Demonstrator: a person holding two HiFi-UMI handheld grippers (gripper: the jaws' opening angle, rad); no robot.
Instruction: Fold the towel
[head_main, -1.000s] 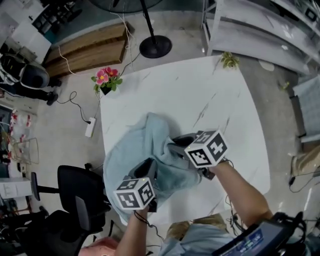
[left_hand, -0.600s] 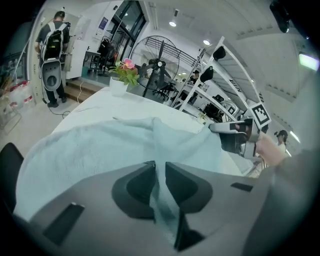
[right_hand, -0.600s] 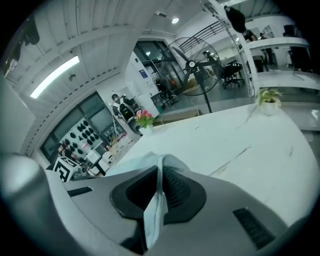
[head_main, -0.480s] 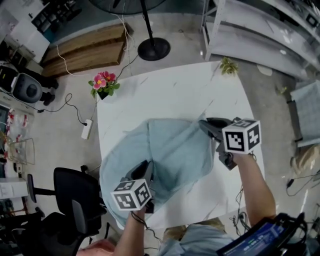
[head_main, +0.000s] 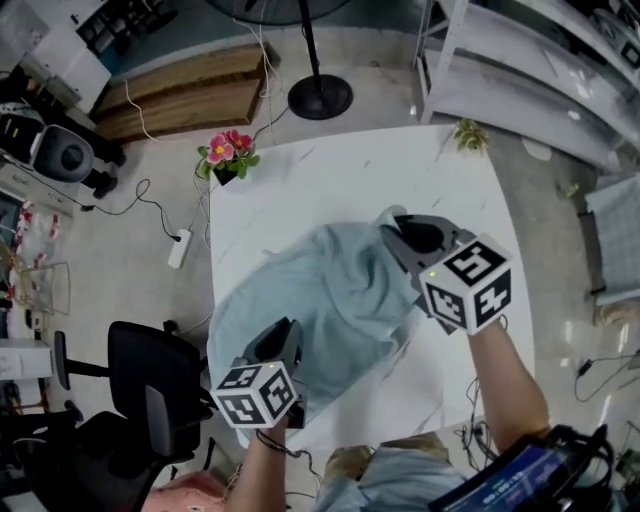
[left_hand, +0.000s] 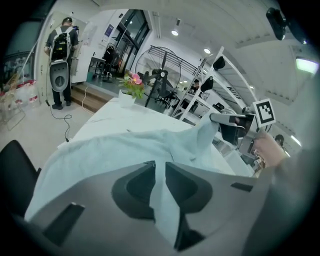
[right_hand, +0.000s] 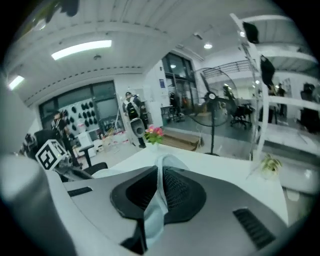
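A light blue towel (head_main: 320, 290) lies bunched and partly raised over the near half of the white marble table (head_main: 340, 180). My left gripper (head_main: 287, 328) is shut on the towel's near edge; in the left gripper view the cloth (left_hand: 125, 145) runs between the jaws of the left gripper (left_hand: 159, 164). My right gripper (head_main: 392, 226) holds a far right corner up off the table. Its jaws have just been closing, and the towel (right_hand: 156, 210) is pinched between the pads of the right gripper (right_hand: 159, 171). The cloth hangs stretched between both grippers.
A pot of pink flowers (head_main: 228, 155) stands at the table's far left corner, a small green plant (head_main: 468, 135) at the far right corner. A fan's base (head_main: 320, 97) and metal shelving (head_main: 520, 70) stand beyond. A black office chair (head_main: 150, 385) sits left.
The right gripper went from the towel's middle out to the right and up, pulling a corner with it and spreading the cloth. The left gripper rose a little, still gripping.
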